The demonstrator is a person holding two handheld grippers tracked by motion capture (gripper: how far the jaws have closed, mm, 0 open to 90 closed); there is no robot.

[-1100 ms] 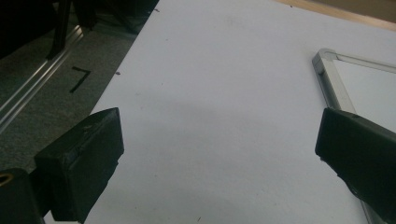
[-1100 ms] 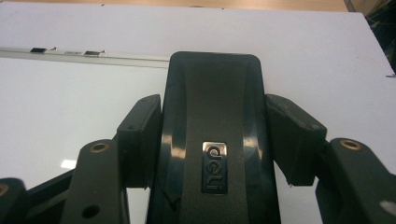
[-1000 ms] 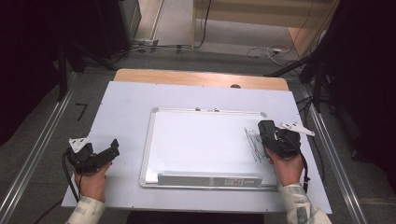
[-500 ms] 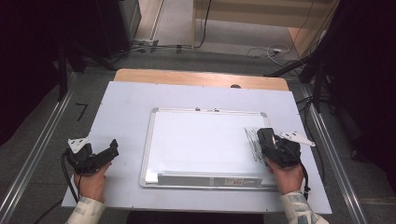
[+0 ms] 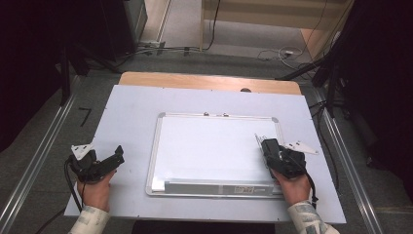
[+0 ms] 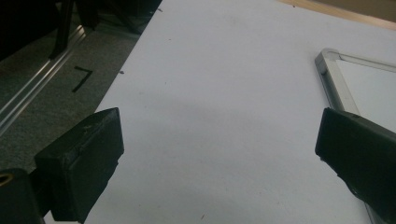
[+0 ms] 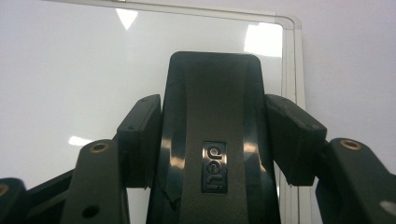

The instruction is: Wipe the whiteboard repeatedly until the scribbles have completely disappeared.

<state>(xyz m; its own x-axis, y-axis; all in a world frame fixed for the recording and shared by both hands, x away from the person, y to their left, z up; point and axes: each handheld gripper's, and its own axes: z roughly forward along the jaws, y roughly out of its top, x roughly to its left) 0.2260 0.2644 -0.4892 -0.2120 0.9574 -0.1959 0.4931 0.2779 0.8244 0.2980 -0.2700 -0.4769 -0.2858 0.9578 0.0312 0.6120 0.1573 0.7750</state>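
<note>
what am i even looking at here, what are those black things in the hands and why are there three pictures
A person sits at a table and holds a hand-held clamp tool in each hand. Each tool has two black fingers that squeeze together.

The wide picture comes from a camera fixed above the table. In it the left gripper rests on the white tabletop and the right gripper is over the right edge of a whiteboard that lies flat on the table.

The other two pictures come from small cameras riding on the tools, looking along their fingers. In the left gripper view the fingers stand wide apart with nothing between them. In the right gripper view the fingers are closed on a black whiteboard eraser with a small logo plate, held just above the board.
</note>
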